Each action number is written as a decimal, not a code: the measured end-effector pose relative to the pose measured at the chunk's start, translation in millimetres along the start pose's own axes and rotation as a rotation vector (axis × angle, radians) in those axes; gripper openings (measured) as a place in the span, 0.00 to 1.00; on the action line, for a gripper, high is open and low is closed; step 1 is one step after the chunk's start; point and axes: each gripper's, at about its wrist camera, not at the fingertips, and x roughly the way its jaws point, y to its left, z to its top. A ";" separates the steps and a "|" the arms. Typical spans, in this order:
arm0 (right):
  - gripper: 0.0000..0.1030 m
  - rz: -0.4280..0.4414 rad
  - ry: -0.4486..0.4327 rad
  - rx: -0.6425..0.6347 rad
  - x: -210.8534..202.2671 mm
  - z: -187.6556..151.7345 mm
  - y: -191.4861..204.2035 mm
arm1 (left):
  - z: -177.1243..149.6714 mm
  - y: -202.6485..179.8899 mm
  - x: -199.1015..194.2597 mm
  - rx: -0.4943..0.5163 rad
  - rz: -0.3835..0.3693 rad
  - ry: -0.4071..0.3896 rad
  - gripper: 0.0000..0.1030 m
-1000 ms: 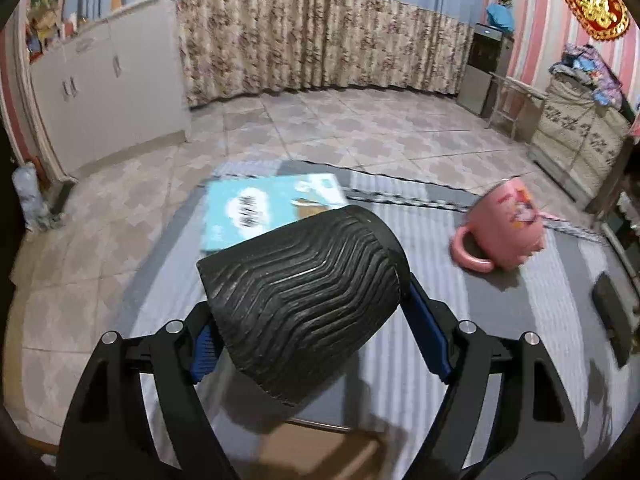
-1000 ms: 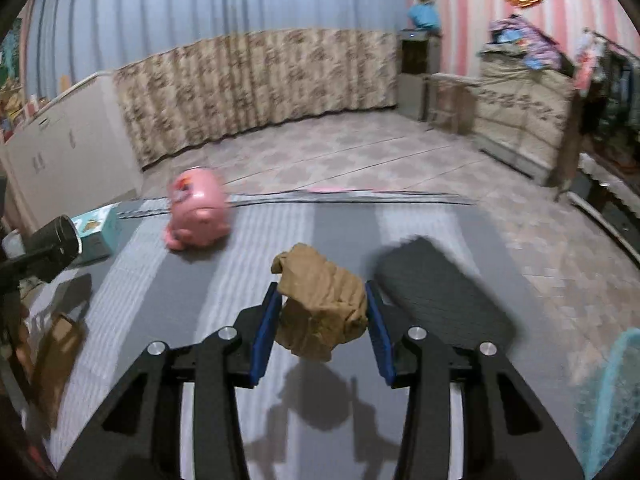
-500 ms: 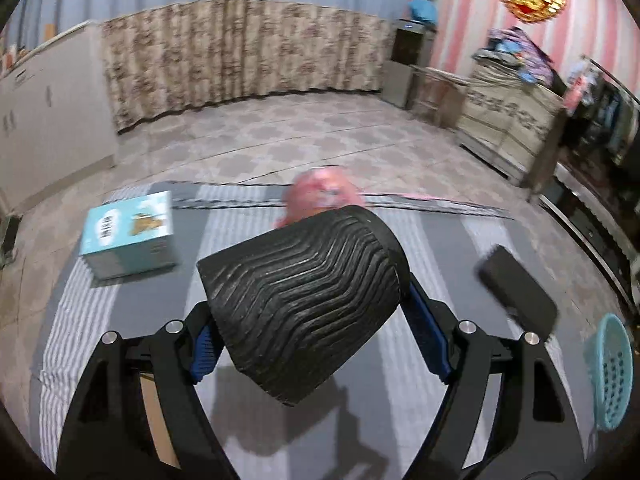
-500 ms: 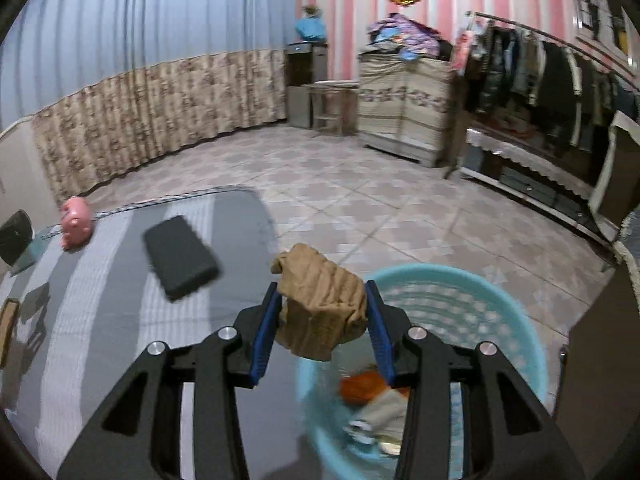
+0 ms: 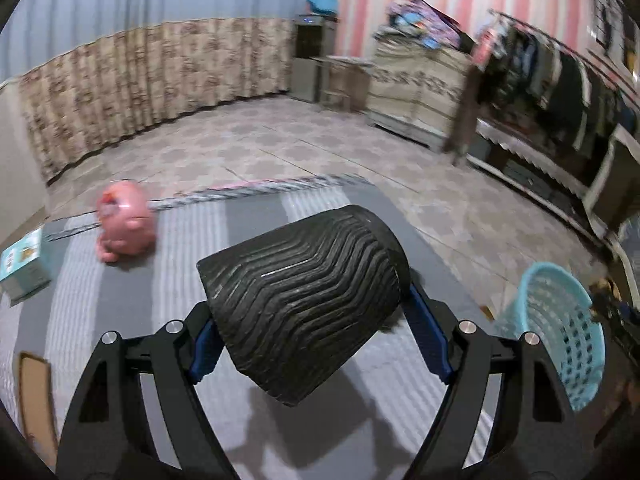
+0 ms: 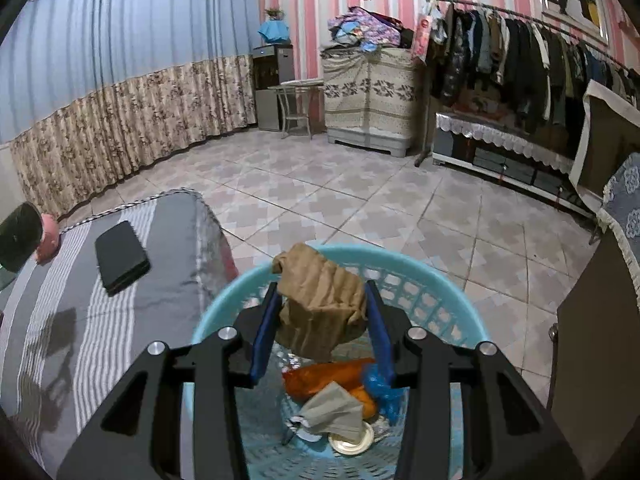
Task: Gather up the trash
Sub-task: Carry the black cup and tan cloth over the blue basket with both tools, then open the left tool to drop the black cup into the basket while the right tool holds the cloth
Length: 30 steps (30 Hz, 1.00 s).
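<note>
My left gripper is shut on a black ribbed cup, which lies sideways between the blue pads above the striped bedspread. The light blue basket stands on the floor at the right in the left wrist view. My right gripper is shut on a crumpled brown paper bag and hangs over the same basket. Inside it lie an orange wrapper, a grey face mask, a blue scrap and a round lid. The black cup shows at the left edge.
On the bed lie a pink mug, a teal box, a brown cardboard piece and a black case. Tiled floor, a clothes rack and a dark cabinet stand beyond and beside the basket.
Both grippers swung right, from over the bed toward the basket. The right one with the brown bag now hangs over the basket. The left still carries the cup, and the basket has come into its view.
</note>
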 end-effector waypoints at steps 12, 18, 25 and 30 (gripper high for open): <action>0.41 -0.068 0.017 0.064 8.8 -1.5 -59.8 | -36.0 -166.5 25.9 0.246 -0.210 0.058 0.75; 0.41 -0.078 0.036 0.093 9.4 -4.8 -73.1 | -49.1 -225.5 30.4 0.343 -0.290 0.055 0.75; 0.41 -0.084 0.040 0.169 5.6 -10.2 -99.7 | -51.4 -253.2 40.4 0.393 -0.305 0.057 0.75; 0.41 -0.078 0.032 0.193 4.3 -10.9 -106.1 | -50.6 -257.8 43.5 0.401 -0.290 0.067 0.84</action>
